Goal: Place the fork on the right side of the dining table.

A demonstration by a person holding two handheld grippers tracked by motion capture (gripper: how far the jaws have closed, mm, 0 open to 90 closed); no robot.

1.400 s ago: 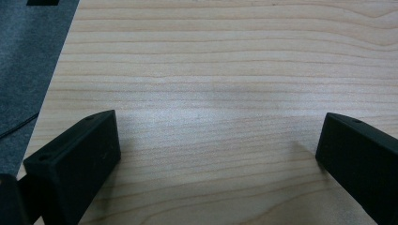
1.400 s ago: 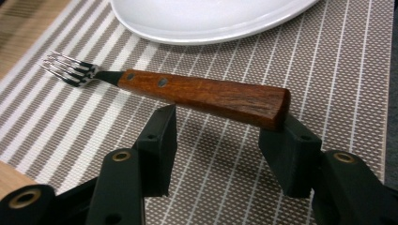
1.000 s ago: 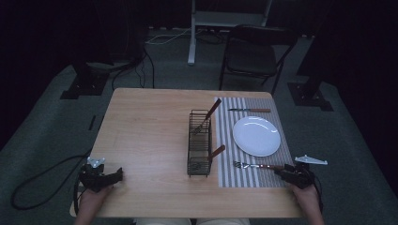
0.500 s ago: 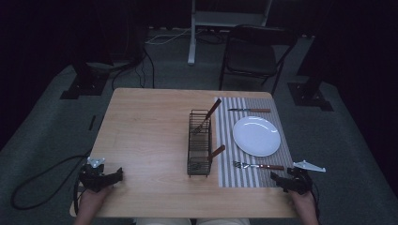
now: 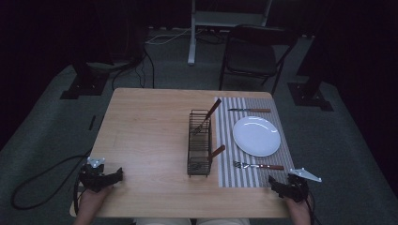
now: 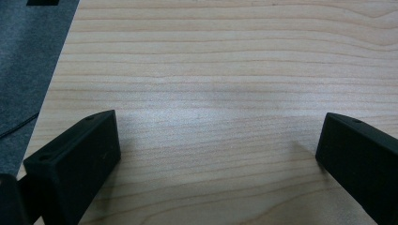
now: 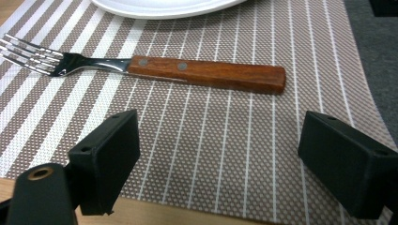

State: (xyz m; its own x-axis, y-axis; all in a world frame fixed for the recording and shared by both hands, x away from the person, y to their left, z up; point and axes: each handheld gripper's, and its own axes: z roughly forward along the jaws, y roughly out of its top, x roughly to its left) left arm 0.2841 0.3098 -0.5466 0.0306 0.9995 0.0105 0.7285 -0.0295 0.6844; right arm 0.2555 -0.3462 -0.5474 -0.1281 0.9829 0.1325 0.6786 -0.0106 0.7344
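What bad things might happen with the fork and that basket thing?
The fork lies flat on the striped placemat, so the open right gripper might slip off its thin handle or drag the mat. Its tines sit close to the white plate and may knock it. The wire caddy stands tall and narrow, so a bump might tip it.

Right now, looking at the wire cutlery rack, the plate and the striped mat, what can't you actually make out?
- Black wire cutlery rack, high view: two wooden-handled utensils stand in it; their working ends are too small and dim behind the mesh to identify.
- Round white plate, right gripper view: cut off by the top edge.
- Wooden-handled knife, high view: too small to read the blade's edge.
- Brown-and-white striped placemat, right gripper view: near edge partly covered by the open right gripper.
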